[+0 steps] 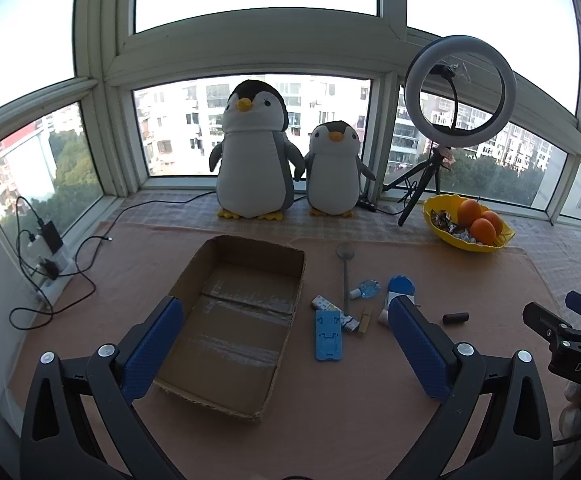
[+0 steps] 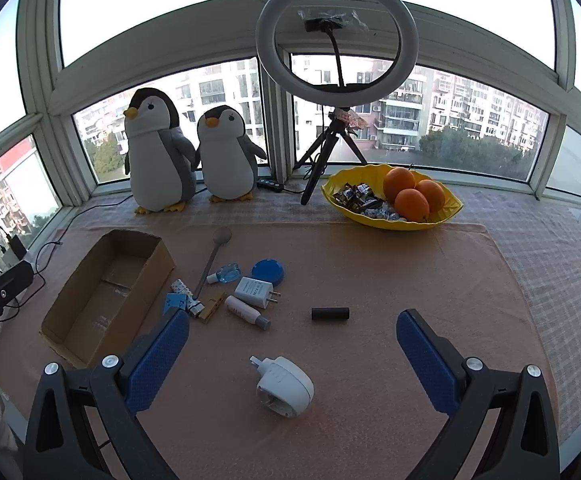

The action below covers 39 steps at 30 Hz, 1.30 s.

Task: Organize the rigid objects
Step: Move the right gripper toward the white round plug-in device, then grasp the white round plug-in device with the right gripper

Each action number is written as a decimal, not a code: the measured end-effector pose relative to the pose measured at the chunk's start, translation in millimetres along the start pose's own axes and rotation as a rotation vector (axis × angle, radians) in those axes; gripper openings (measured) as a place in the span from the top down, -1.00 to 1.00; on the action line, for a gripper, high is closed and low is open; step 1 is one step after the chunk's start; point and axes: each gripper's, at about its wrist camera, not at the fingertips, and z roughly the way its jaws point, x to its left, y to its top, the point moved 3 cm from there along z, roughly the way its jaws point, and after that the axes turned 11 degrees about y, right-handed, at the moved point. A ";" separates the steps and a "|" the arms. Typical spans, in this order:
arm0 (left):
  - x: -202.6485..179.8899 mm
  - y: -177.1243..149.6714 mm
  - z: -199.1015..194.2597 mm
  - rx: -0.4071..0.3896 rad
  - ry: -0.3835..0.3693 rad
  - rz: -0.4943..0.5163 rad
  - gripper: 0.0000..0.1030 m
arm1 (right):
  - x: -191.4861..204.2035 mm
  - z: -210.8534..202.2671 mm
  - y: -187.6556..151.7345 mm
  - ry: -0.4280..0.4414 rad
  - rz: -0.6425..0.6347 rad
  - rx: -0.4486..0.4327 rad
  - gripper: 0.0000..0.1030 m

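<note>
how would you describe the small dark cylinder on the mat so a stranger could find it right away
Start at the open cardboard box on the pinkish mat, then pass rightward over the clutter of small items beside it. Beyond the white wall charger lies a short dark cylinder on its side, alone on bare mat. It is the only dark item there, and nothing touches it.

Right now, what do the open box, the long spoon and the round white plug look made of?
Box: brown corrugated cardboard, matte, with rough torn edges and tape strips on the floor.
Spoon: looks like dull grey metal or plastic; no shine, so uncertain.
Round white plug: smooth moulded plastic with a soft sheen.
</note>
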 end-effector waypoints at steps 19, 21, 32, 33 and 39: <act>56.7 -24.2 43.5 0.115 0.123 -0.062 -0.98 | -11.1 14.0 -9.1 0.010 0.013 0.045 -0.99; 72.3 -31.0 54.7 0.141 0.156 -0.083 -0.98 | -14.5 16.1 -11.1 0.016 0.026 0.053 -0.99; 141.2 -60.8 115.9 0.276 0.288 -0.173 -0.95 | -31.1 31.2 -24.3 0.023 0.047 0.087 -0.99; 144.5 -63.0 122.1 0.295 0.289 -0.178 -0.92 | -32.6 31.9 -25.3 0.021 0.042 0.086 -0.99; 152.5 -73.2 151.3 0.373 0.342 -0.167 -0.76 | -41.6 34.5 -32.0 0.023 0.005 0.104 -0.98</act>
